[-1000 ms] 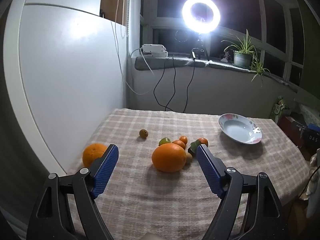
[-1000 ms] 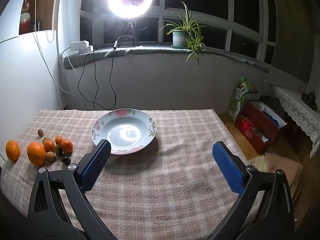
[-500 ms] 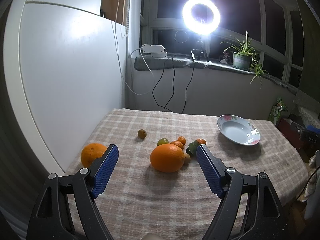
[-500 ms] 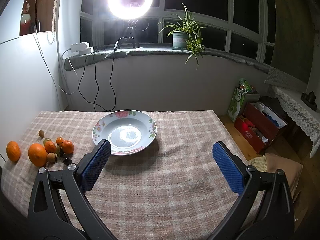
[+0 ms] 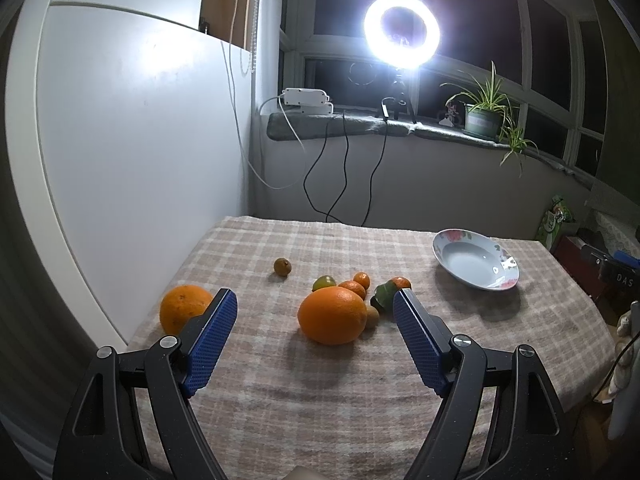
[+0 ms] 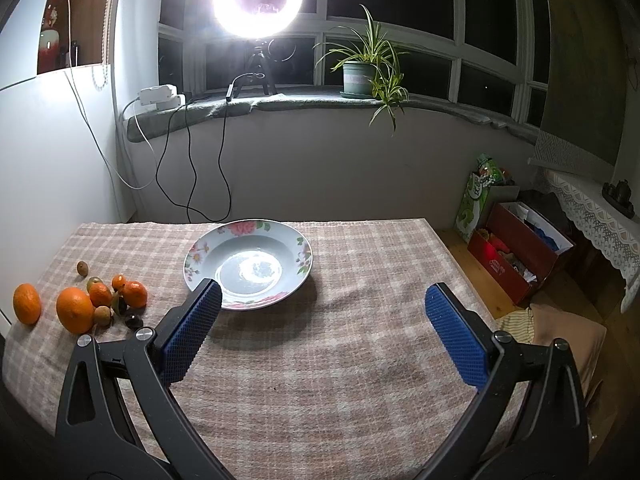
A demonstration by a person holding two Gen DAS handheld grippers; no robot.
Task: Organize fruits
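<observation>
A large orange (image 5: 333, 314) lies on the checked tablecloth, framed between the wide-apart fingers of my open left gripper (image 5: 314, 316), which hangs short of it. Behind it cluster several small fruits: mandarins (image 5: 353, 287), a green one (image 5: 384, 293) and a brown one (image 5: 371, 315). A second large orange (image 5: 182, 312) sits by the left edge, and a small brown fruit (image 5: 282, 267) lies alone further back. The flowered plate (image 6: 248, 263) is empty. My right gripper (image 6: 323, 312) is open above the cloth just in front of the plate. The fruit group (image 6: 100, 300) shows at that view's left.
A white wall panel (image 5: 120, 160) borders the table's left side. Cables (image 5: 340, 176) hang from the windowsill behind, where a ring light (image 5: 401, 32) and a potted plant (image 6: 360, 76) stand. Boxes and bags (image 6: 516, 240) are on the floor past the table's right edge.
Both views have drifted slightly: the fruits and plate sit a little lower and further off in the frames. Both grippers stay open and nothing on the table has moved.
</observation>
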